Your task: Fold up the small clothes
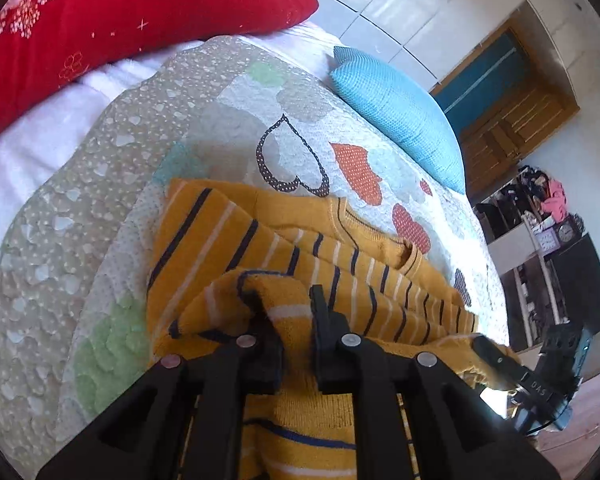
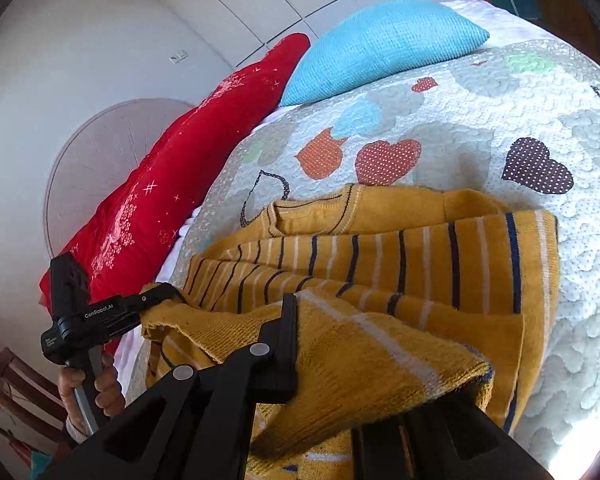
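Observation:
A mustard-yellow knit sweater [image 1: 260, 240] with navy and white stripes lies on the quilted bed cover, collar toward the pillows; it also shows in the right wrist view [image 2: 400, 252]. My left gripper [image 1: 296, 312] is shut on the sweater's near hem and holds it lifted. My right gripper [image 2: 380, 344] is shut on another part of that hem, with cloth draped over its right finger, which is hidden. In the right wrist view, the left gripper [image 2: 156, 300] appears at lower left, pinching the sweater's edge. In the left wrist view, the right gripper [image 1: 488, 350] appears at lower right.
The quilt [image 1: 100, 240] with heart patches covers the bed. A red pillow [image 1: 100, 20] and a blue pillow [image 1: 400, 112] lie at its head. Shelves with clutter [image 1: 540, 240] and a wooden door [image 1: 508, 92] stand beyond the bed's right side.

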{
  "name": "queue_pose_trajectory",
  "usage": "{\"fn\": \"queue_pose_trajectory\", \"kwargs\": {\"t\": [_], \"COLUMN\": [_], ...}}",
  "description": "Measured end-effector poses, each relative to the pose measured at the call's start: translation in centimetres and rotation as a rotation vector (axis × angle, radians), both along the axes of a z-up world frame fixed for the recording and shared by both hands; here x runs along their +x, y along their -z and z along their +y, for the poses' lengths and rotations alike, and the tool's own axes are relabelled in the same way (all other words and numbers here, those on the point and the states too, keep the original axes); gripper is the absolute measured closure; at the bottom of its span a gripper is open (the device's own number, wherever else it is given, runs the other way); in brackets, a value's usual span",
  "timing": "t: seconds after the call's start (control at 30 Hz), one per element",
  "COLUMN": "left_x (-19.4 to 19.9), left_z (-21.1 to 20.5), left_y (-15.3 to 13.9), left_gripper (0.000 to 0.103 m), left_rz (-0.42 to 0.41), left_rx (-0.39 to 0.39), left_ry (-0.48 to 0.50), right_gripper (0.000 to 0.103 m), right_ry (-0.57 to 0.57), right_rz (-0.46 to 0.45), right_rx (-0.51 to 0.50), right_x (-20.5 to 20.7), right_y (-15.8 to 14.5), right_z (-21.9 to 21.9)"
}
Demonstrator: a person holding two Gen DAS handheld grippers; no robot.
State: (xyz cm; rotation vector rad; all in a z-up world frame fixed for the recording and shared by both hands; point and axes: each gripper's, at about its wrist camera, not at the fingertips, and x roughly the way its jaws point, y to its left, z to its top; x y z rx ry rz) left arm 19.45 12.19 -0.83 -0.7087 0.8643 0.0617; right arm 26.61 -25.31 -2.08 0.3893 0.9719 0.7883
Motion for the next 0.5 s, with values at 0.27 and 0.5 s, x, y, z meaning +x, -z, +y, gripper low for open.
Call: {"fn": "queue_pose_trajectory", "kwargs": {"t": [0.27,0.5], "left_x": [4.0,5.4], "left_z": [3.8,5.5], "left_y": [2.9,3.1], "left_gripper": [0.052,0.041], "left_rz": [-0.016,-0.004], "left_rx": [-0.278,-0.265], "left_ry": [-0.062,-0.113], "right_gripper": [0.058,0.053], "right_ry": [0.104,0.172], "right_rz": [0.191,0.239], "right_rx": [0.163,0.233], "right_x": [6.5,8.9], "right_y": [4.1,5.1], "right_z": [-0.1,-0.4]}}
